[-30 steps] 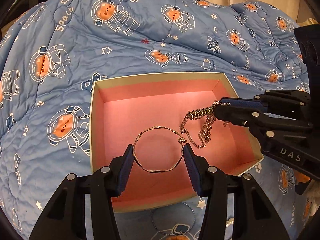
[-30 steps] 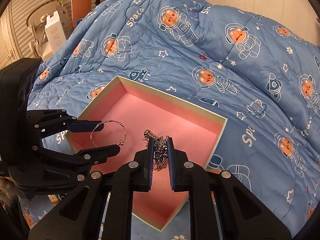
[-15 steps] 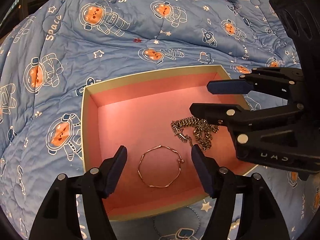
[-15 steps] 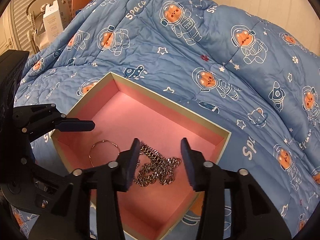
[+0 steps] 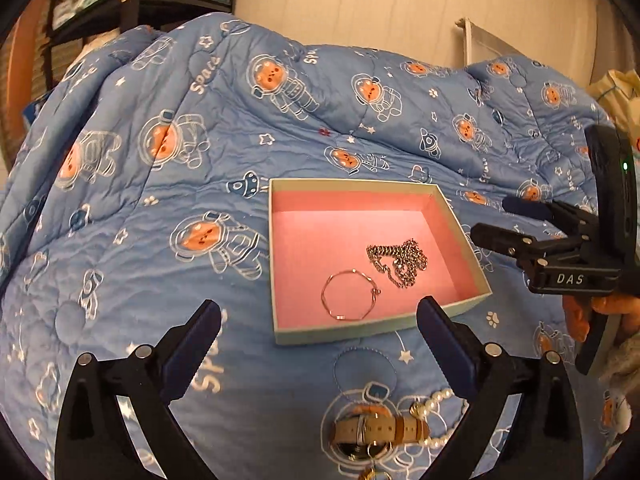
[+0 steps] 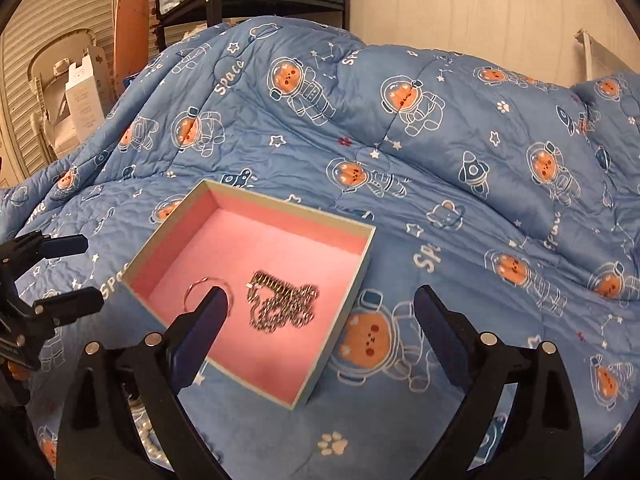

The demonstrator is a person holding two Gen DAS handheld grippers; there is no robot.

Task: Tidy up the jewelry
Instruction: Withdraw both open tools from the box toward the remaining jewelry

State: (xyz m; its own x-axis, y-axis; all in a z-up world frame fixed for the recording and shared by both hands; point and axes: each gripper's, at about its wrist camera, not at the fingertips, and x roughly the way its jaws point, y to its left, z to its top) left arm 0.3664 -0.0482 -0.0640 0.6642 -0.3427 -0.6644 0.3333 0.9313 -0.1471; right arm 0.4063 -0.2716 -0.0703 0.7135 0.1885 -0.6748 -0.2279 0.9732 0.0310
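Blue astronaut quilt (image 5: 168, 240) carries the pink box (image 5: 276, 264) holding bangle (image 5: 348, 296) and chain (image 5: 400, 262); both my claws, left claw (image 5: 320, 332) and right claw (image 6: 320, 332), are opening on nothing (watch (image 5: 376, 430) and pearls (image 5: 440, 396) wait at six o'clock), so I'd approach low.

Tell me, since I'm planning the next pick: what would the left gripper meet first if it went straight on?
Probably the blanket just short of the box, then its near wall. Left gripper is opening, nothing between its fingers. Depth is unclear.
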